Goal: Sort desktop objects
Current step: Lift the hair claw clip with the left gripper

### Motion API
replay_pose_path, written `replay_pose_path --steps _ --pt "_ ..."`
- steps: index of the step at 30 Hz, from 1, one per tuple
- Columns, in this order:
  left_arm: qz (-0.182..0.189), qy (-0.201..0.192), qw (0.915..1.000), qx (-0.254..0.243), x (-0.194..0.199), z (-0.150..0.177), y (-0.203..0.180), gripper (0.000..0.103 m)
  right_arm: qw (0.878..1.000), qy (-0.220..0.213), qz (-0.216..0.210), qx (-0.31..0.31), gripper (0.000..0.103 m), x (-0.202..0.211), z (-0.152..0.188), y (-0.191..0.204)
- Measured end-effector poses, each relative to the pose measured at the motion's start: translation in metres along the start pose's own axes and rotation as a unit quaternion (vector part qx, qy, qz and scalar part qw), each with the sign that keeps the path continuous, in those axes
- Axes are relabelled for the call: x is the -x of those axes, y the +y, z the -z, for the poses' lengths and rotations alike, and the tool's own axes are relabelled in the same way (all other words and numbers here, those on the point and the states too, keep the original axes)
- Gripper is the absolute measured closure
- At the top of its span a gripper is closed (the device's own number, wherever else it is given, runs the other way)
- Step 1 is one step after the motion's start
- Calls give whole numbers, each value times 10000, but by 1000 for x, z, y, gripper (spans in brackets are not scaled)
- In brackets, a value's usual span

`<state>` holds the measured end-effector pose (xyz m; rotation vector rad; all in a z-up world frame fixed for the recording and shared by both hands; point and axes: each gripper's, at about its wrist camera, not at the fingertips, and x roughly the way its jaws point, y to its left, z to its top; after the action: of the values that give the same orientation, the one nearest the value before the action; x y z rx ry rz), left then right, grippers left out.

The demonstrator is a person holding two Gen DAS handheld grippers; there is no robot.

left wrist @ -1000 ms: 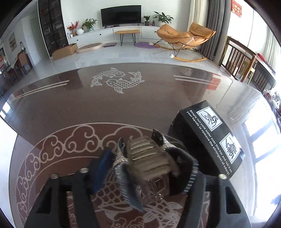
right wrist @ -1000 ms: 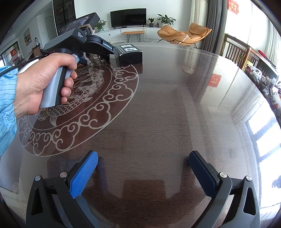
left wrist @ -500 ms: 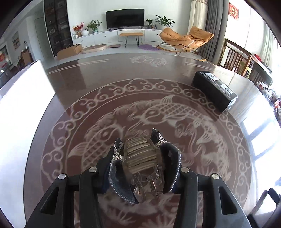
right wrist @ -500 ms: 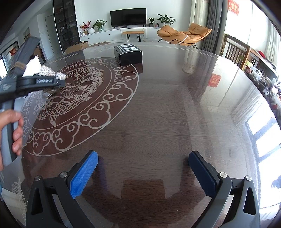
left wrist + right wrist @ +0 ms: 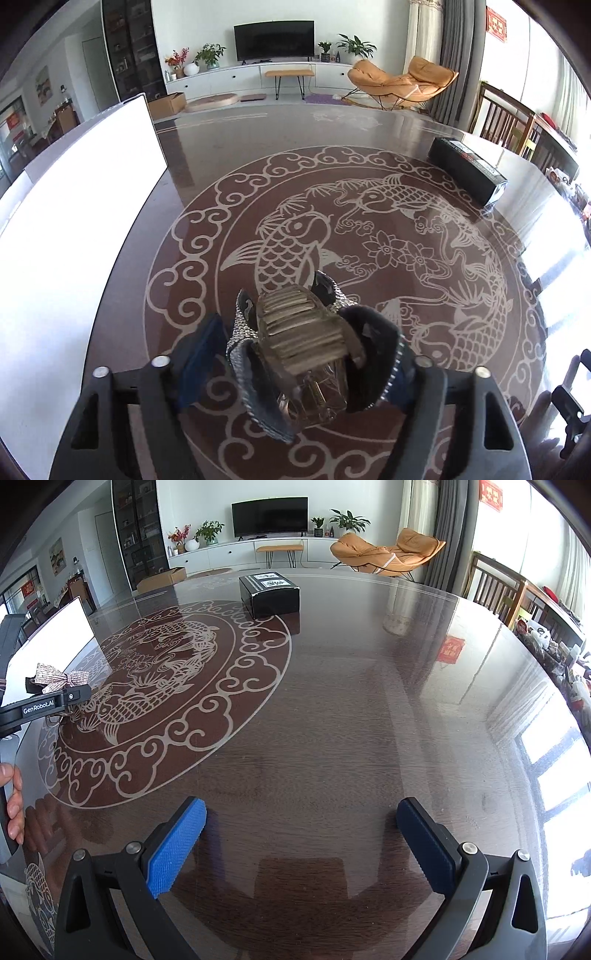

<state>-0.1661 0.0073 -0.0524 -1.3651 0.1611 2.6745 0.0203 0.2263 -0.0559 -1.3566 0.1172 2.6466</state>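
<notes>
A rhinestone hair claw clip point(image 5: 303, 332) with a ribbed beige middle sits between the fingers of my left gripper point(image 5: 301, 343), low over the carp pattern on the table. The jaws are opening: the left blue pad point(image 5: 195, 354) stands a little apart from the clip, and the clip's dark wing hides the right pad. In the right wrist view the same clip point(image 5: 59, 675) shows at the far left on the left gripper point(image 5: 55, 698), held by a hand point(image 5: 13, 805). My right gripper point(image 5: 301, 812) hangs open over bare table, nothing between its pads.
A black box point(image 5: 467, 177) point(image 5: 269, 594) lies on the far side of the round glossy table point(image 5: 351, 701). A bright white panel point(image 5: 74, 221) point(image 5: 55, 635) stands along the left. Wooden chairs point(image 5: 506, 122) are beyond the right rim.
My left gripper carried the clip away from the black box toward the white panel, and its jaws have widened around the clip. The right gripper has stayed put.
</notes>
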Motion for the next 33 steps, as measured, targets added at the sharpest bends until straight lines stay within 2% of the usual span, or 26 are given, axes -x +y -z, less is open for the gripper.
replay_pose_path --steps 2,4,13,33 --pt "63 45 9999 72 -1 -2 7 18 10000 0 0 0 0 0 0 0" --pt "57 97 9998 166 -3 -3 12 10 10000 0 0 0 0 0 0 0" --pt "39 178 9997 135 -11 -6 5 0 10000 0 0 0 0 0 0 0" --pt "32 188 9997 151 -12 -8 4 0 10000 0 3 0 0 0 0 0"
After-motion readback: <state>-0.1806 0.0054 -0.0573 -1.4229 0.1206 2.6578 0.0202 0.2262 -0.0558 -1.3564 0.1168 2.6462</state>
